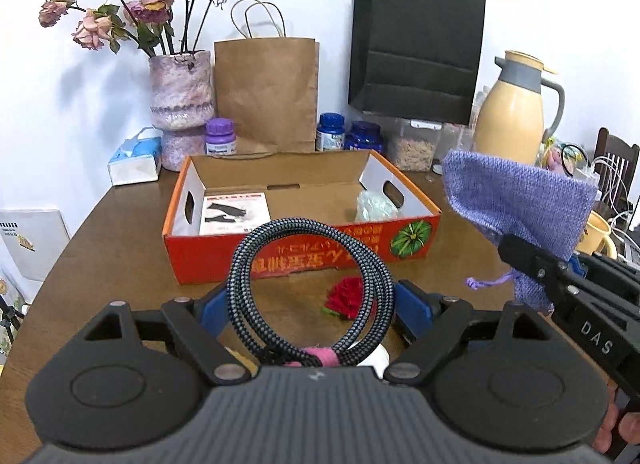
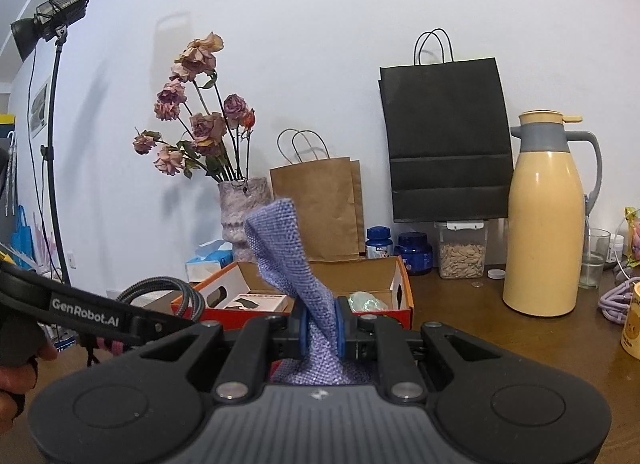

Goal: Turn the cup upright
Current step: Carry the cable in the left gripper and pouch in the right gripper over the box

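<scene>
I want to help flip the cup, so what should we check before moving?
1. Left gripper free: not ok, it holds the coiled cable.
2. Right gripper free: not ok, shut on the purple pouch.
3. Cup in view: ok, yellow mug at the right edge.
4. Mug needs flipping: cannot tell, mostly cut off.
5. Somewhere to put things: ok, open box has room.

left gripper (image 1: 308,300): fingers apart | right gripper (image 2: 320,328): fingers clamped
</scene>
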The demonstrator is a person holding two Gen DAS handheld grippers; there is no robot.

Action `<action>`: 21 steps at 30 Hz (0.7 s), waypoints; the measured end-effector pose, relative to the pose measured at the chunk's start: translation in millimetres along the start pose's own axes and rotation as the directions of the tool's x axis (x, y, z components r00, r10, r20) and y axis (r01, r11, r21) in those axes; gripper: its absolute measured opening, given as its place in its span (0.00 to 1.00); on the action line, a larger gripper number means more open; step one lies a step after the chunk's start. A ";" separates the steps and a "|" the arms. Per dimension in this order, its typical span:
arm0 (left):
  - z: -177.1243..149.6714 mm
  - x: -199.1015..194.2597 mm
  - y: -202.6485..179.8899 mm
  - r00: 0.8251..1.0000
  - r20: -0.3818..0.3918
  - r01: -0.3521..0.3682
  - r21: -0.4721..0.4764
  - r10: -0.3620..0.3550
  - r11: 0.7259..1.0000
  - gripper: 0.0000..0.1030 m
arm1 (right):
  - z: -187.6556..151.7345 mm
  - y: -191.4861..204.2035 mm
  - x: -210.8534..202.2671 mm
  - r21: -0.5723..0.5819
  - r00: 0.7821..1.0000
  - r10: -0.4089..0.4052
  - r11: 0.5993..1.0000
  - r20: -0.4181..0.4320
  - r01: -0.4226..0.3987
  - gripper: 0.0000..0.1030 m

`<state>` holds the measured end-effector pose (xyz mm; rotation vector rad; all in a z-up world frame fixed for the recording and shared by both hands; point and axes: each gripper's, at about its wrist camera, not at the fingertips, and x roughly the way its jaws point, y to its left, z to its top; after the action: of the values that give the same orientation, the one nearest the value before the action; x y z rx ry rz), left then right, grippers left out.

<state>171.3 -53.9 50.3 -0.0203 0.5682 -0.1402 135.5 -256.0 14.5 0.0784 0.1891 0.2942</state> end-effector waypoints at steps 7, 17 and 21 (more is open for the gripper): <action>19.4 13.6 9.3 1.000 -0.001 -0.006 -0.025 0.006 1.000 0.83 | 8.8 4.5 22.0 0.000 1.000 0.011 1.000 -0.020 -0.011 0.13; 50.2 43.3 22.2 1.000 -0.014 -0.020 -0.062 0.019 0.998 0.83 | 28.5 10.3 66.6 -0.019 0.998 0.023 1.000 -0.056 -0.024 0.13; 63.9 56.0 27.2 0.999 -0.021 -0.033 -0.078 0.031 0.996 0.83 | 36.6 11.0 84.5 -0.019 0.997 0.034 0.999 -0.069 -0.036 0.13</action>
<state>255.8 -35.9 72.6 -0.0858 0.5931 -0.0869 218.9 -222.3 36.8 0.0519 0.2535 0.3338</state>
